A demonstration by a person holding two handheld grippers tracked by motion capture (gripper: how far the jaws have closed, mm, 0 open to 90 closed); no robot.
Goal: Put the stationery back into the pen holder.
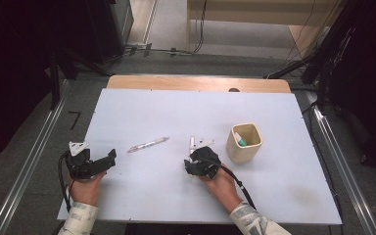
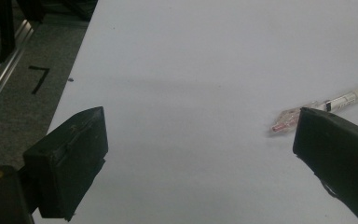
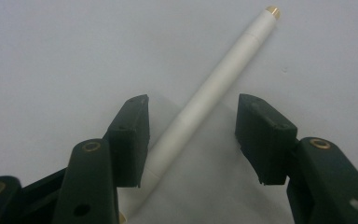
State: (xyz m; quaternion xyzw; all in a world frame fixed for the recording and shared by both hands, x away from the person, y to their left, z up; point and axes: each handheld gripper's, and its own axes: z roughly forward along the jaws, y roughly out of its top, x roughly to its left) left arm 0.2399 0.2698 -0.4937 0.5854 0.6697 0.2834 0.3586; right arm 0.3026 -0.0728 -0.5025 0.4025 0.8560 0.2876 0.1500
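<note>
Right gripper view puts my right gripper (image 3: 191,140) jaws apart astride the white pen (image 3: 209,88), left of the cup (image 1: 244,142); I judge closing comes next. Left gripper (image 2: 200,158) gapes, empty, near the clear pen (image 2: 326,105).

Two hand-held grippers on white table (image 1: 274,191), pen (image 1: 148,144), beige cup (image 1: 245,143)
</note>
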